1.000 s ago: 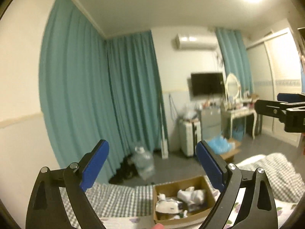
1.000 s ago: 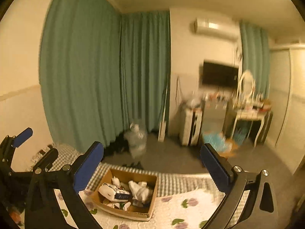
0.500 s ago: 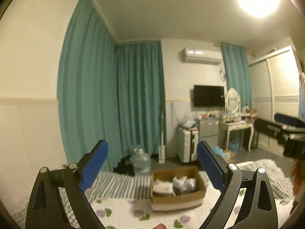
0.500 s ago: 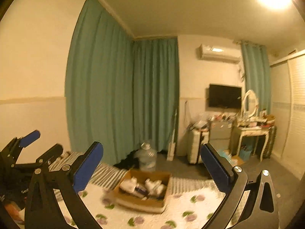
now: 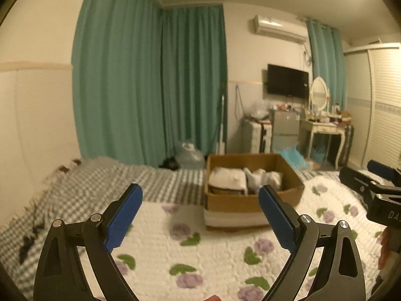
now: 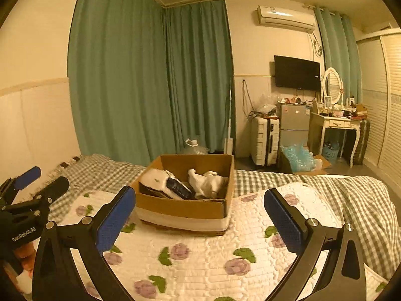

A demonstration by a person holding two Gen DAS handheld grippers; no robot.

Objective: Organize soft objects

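Teal curtains (image 6: pixel 150 75) filled the wall on the left as I looked out over the bed (image 6: pixel 351 195). My left tongs (image 5: pixel 198 219) hung spread wide above the flowered quilt (image 5: pixel 213 258), blue pads (image 5: pixel 122 215) well apart and gripping nothing. Just beyond them, the cardboard box (image 5: pixel 250 200) sat on the quilt, its far end at the checked blanket (image 5: pixel 112 183). Inside lay the soft things: a folded white bundle (image 5: pixel 226 179) to the left, a crumpled white cloth (image 5: pixel 263 178) beside it, touching. From the right wrist I could make out a dark blue item (image 6: pixel 179 188) wedged between the two. My right tongs (image 6: pixel 199 219) were likewise gaping over the quilt, empty, with the box between and beyond the pads. Further right, past the foot of the bed, stood a white suitcase (image 6: pixel 265 140), a small fridge (image 6: pixel 293 123) and a dressing table (image 6: pixel 335 125) with an oval mirror (image 6: pixel 332 84).
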